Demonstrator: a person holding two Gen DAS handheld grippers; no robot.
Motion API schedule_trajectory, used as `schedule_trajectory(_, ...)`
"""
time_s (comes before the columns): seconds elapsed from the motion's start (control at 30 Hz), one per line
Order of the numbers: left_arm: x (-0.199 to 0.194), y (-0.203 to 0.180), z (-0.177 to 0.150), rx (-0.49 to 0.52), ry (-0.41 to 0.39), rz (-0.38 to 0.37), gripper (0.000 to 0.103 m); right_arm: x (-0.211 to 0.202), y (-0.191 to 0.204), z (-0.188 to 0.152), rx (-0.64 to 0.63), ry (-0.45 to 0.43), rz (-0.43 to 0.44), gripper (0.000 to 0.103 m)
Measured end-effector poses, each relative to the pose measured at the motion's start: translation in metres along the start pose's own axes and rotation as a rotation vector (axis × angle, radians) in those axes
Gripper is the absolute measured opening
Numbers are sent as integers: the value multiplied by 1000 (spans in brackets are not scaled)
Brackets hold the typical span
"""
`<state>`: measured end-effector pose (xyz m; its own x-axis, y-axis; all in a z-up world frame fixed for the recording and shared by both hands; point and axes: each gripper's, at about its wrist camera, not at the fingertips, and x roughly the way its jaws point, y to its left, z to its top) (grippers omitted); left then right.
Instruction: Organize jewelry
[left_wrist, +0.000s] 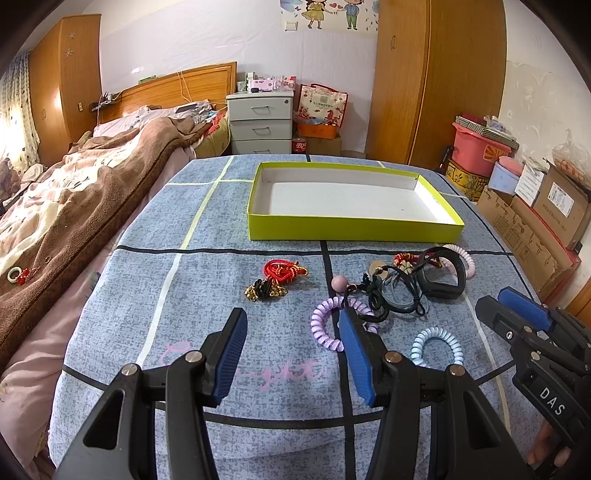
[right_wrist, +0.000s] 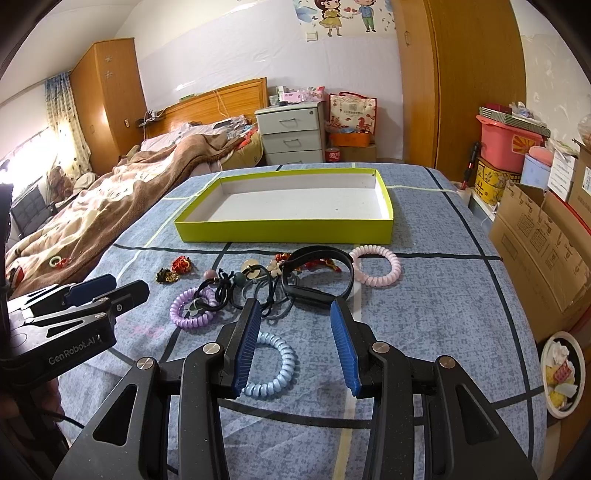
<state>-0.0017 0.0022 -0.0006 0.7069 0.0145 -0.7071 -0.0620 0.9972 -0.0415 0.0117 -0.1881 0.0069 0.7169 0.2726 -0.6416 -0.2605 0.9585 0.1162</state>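
Note:
An empty lime-green box lies at the far side of the blue checked cloth. Jewelry is strewn in front of it: a red cord knot, gold-and-black charms, a purple coil band, a light blue coil band, a pink coil band, a black wristband and tangled black cords. My left gripper hovers open over bare cloth. My right gripper is open too, near the blue coil.
A bed with a brown blanket runs along the left. Cardboard boxes and a pink bin stand right of the table. A bowl of scraps sits low at the right edge. A white drawer unit stands behind.

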Motion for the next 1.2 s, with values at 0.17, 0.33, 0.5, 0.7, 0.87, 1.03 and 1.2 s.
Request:
schedule_trajectory(0.17,6,4,1,-10,12,-21,54,3,-2,2,-3,10,4,41)
schedule_trajectory(0.33,13,12,3,-19,37,-51,54,11,-11,11,-9,14,3,41)
schedule_trajectory(0.5,24,25,6,-44,73,-76,54,28,-26,24,-7,56,-3,41)
schedule_trajectory(0.7,32,38,7,-73,100,-100,54,52,-39,38,-12,99,-1,41)
schedule_trajectory(0.87,37,44,7,-87,115,-120,54,68,-46,41,-3,134,9,41)
schedule_trajectory(1.03,43,51,7,-106,136,-117,54,79,-48,41,-7,177,13,41)
schedule_trajectory(1.2,47,58,6,-123,151,-127,54,79,-47,41,-12,177,8,19)
